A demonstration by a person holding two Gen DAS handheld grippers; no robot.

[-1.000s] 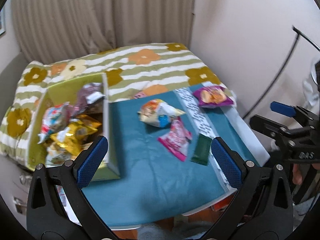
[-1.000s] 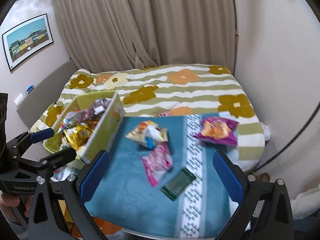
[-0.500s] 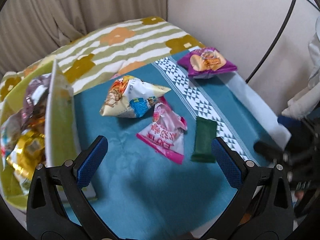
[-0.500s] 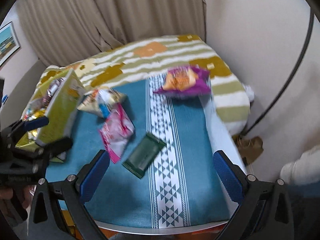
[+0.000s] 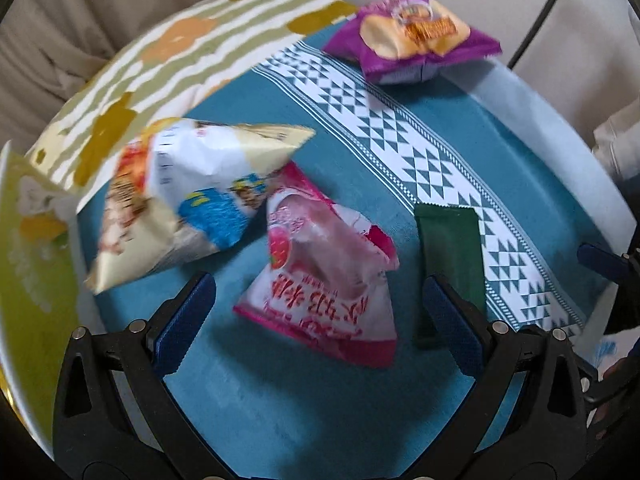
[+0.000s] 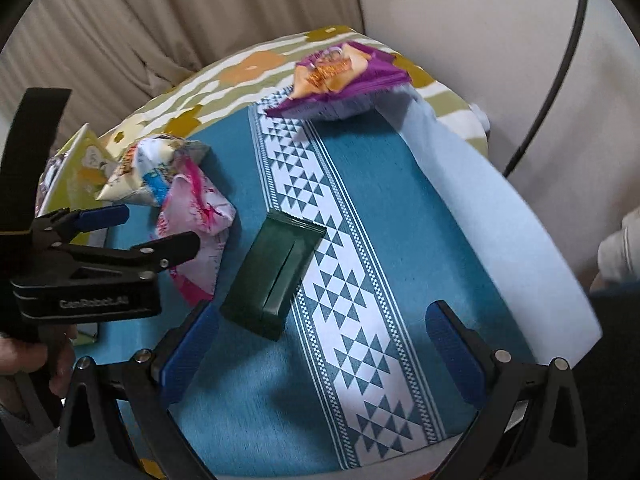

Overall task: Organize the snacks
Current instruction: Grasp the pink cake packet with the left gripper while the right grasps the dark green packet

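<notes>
The pink snack bag [image 5: 320,276] lies on the teal cloth [image 5: 280,400] of the counter, and the left claw [image 5: 320,320] has dropped in close over it within the last second; a moment ago the same claw looked down on the whole counter from well back. Its jaws are spread wide, one blue pad on each side of the bag's near edge, holding nothing. I take this as the approach to a pick, with the bag next to go into the green box [image 5: 28,264] at the left, where other snacks already sit.

The right claw [image 6: 320,344] has closed in too, wide open and empty, hovering just short of the dark green bar [image 6: 276,268].

The pink bag is thin, glossy film, puffed and crumpled, with crimped ends; it should crush easily. Its far corner touches the white and blue bag [image 5: 180,200], a bigger creased foil pillow. The green bar is flat, smooth and rectangular with a serrated end, lying partly on the cloth's white triangle-patterned band [image 6: 340,280]. The purple chip bag [image 5: 412,36] sits well apart at the far edge, plump and shiny. Behind is a bed with a striped, flowered cover [image 5: 180,52], soft and matte.
</notes>
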